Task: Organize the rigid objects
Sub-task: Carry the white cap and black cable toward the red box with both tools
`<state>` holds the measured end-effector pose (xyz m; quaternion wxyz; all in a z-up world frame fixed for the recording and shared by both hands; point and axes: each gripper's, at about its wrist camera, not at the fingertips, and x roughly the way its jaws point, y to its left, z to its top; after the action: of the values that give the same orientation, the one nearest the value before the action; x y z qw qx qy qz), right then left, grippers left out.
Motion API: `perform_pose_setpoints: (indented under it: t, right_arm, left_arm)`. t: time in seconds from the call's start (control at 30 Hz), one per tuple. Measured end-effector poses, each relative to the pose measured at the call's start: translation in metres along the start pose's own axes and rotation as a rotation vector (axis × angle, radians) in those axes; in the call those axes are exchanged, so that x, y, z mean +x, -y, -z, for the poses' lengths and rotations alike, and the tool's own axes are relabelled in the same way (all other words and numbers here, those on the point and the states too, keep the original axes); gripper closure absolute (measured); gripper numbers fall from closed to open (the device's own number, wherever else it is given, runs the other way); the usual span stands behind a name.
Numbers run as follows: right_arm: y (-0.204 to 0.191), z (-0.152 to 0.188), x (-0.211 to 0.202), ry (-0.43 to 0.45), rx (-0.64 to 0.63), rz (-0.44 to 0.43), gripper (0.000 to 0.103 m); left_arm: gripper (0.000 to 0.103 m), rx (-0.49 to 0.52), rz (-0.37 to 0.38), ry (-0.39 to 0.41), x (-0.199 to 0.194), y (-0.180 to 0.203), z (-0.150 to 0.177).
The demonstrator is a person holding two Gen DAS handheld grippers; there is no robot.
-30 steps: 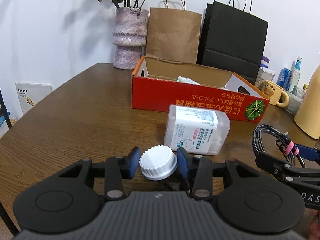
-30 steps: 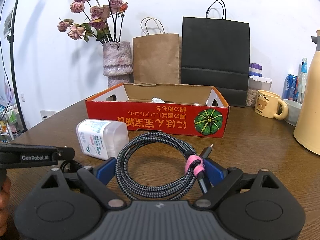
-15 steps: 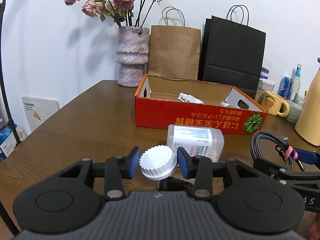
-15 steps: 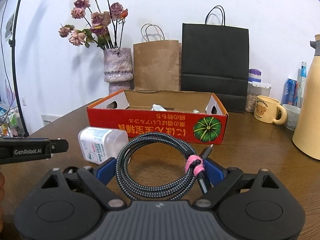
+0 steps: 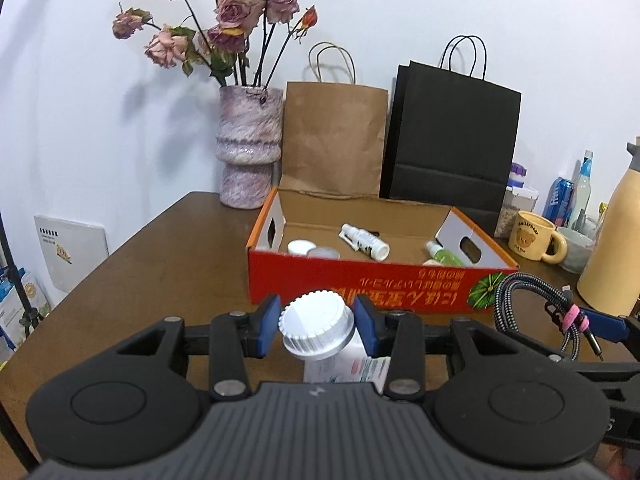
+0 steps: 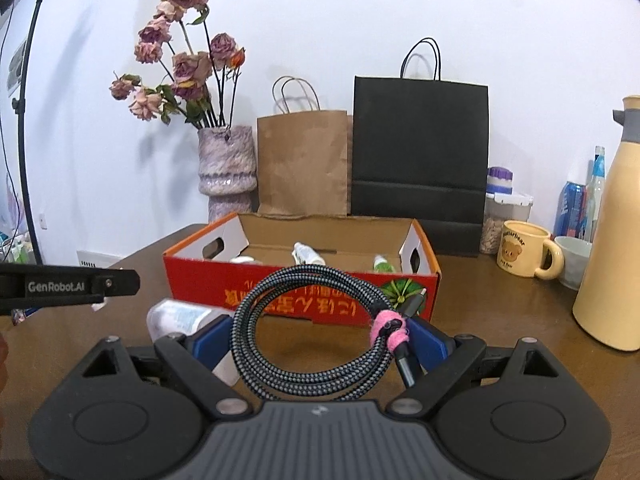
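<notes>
- The left gripper [image 5: 316, 326] is closed on the white ribbed cap of a white bottle [image 5: 318, 330], its blue pads pressing each side of the cap. The labelled body of the bottle hangs below the cap, partly hidden behind the gripper.
- The right gripper [image 6: 320, 340] stands wide, its blue pads clamped against the two sides of a coiled braided cable [image 6: 316, 328]. A pink strap binds the coil at its right side, beside the plugs.
- Both grippers are held above a brown wooden table [image 5: 132, 280], just in front of an open red cardboard box [image 5: 360, 284].
- Inside the box lie a white spray bottle [image 5: 364, 240], a small green bottle [image 5: 444, 254] and round white lids.
- Behind the box stand a purple vase of dried roses [image 5: 248, 152], a brown paper bag [image 5: 334, 140] and a black paper bag [image 5: 452, 144].
- To the right sit a yellow bear mug [image 5: 534, 236] and a cream jug [image 6: 612, 240].
</notes>
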<state>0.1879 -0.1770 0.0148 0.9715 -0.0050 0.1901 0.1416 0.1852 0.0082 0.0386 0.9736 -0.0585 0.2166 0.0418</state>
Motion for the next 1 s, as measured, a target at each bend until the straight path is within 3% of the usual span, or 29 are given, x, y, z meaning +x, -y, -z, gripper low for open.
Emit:
perform_pose_setpoints:
  t: [0.47,1.0]
  right_arm:
    - [0.004,-0.034,0.022,0.058,0.001,0.017,0.011]
    - [0.021,-0.066,0.082,0.073,0.031,0.047,0.011]
  left_arm:
    - [0.061,-0.002,-0.011,0.051,0.028,0.013,-0.037]
    - [0.061,-0.065,-0.014,0.067,0.083,0.015,-0.070]
